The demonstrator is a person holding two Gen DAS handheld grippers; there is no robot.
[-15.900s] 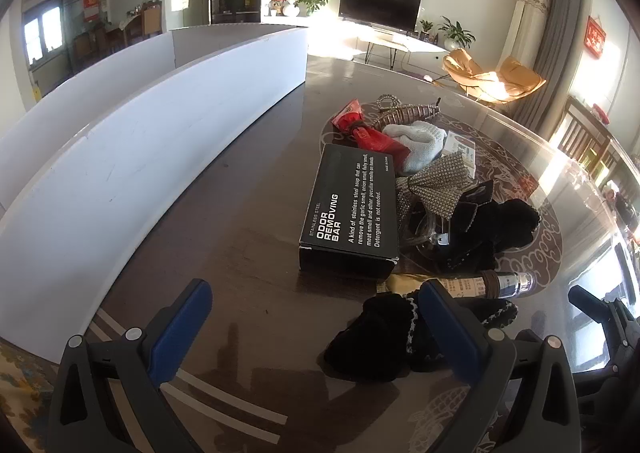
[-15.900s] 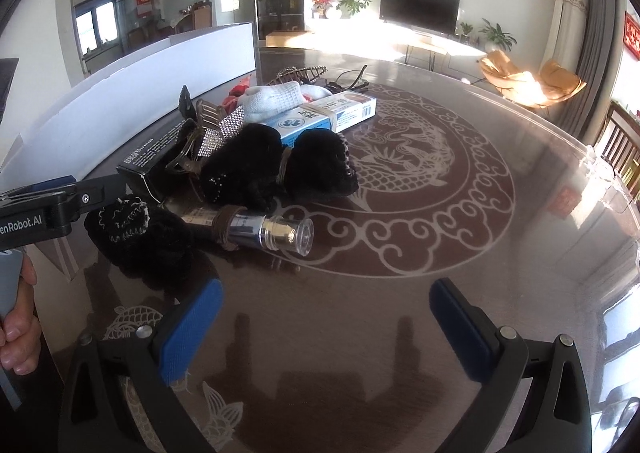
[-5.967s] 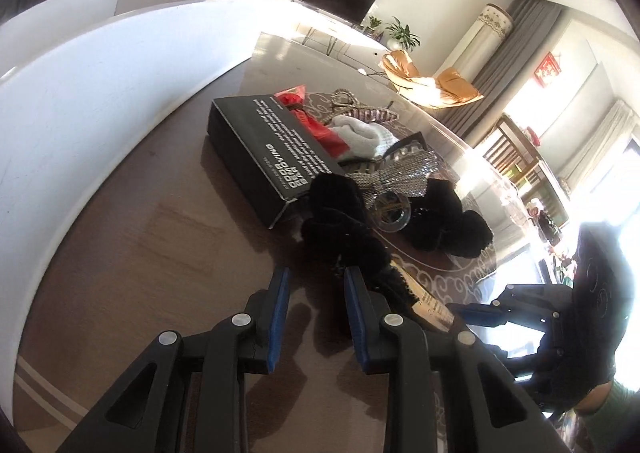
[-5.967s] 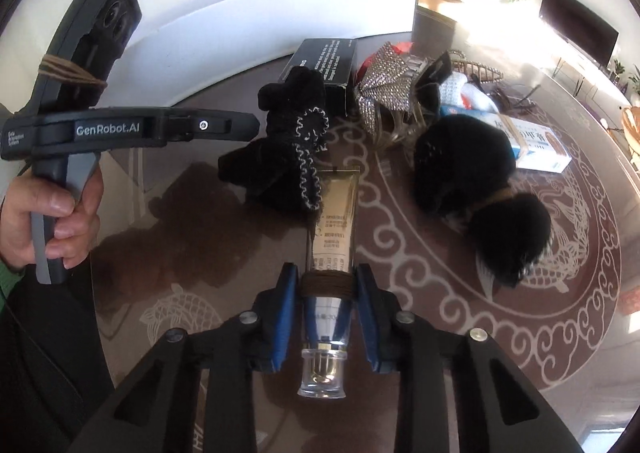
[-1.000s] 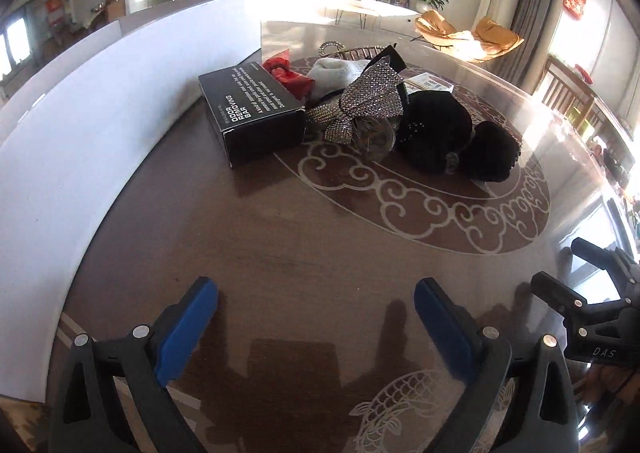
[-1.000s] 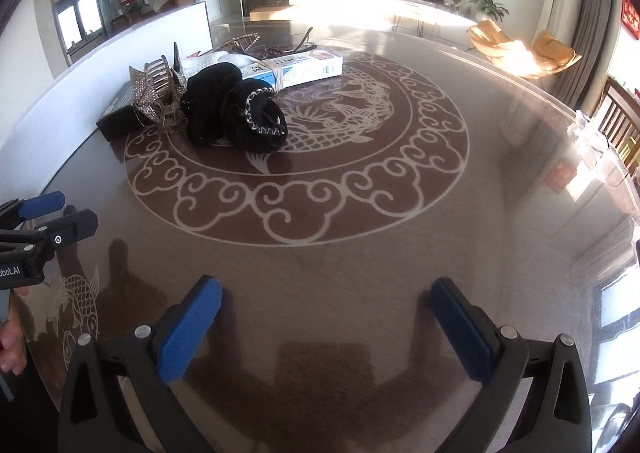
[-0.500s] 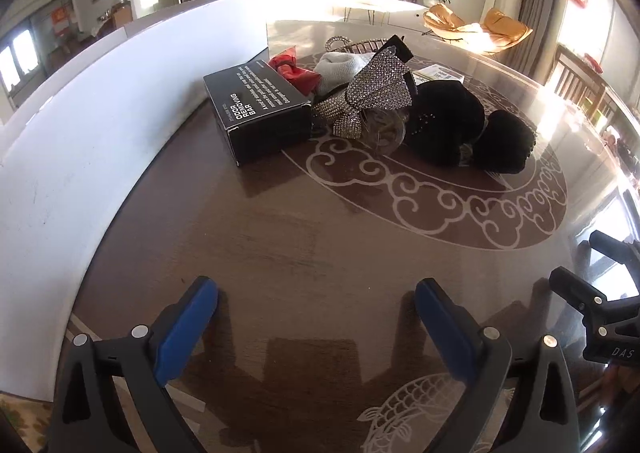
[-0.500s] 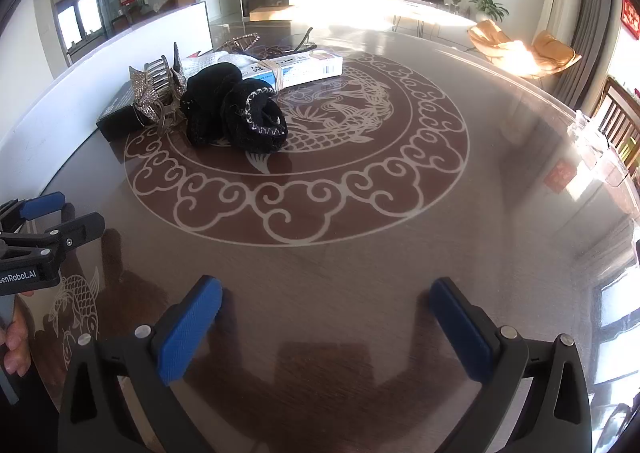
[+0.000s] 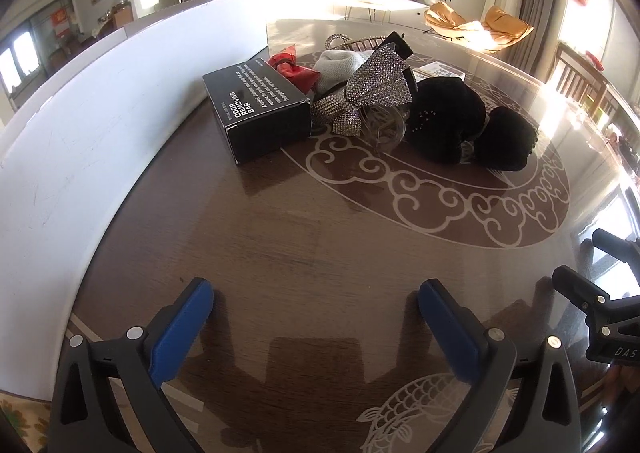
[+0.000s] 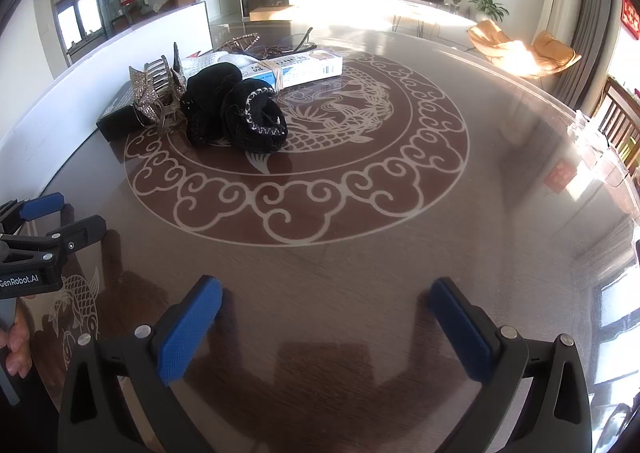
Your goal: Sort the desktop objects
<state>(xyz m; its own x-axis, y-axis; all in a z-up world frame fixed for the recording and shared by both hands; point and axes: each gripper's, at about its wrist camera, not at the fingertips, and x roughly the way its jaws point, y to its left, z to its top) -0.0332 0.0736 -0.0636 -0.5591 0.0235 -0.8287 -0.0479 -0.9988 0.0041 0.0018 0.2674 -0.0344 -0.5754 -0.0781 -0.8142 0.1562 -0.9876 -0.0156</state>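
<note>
Grippers both empty: left gripper [image 9: 316, 309] and right gripper [image 10: 326, 303] have jaws spread wide, hovering over bare table [image 10: 500, 157] near its front edge, well apart from the pile. Tube the right one was clamping 6 s ago is gone from view, likewise the black trimmed piece the left reached for, so probably two items sorted. Remaining cluster sits at the far side: black box [image 9: 256, 109], sequin bow [image 9: 376, 85], black fuzzy items [image 10: 236, 113], white carton [image 10: 296, 69]. Next grab likely there.
</note>
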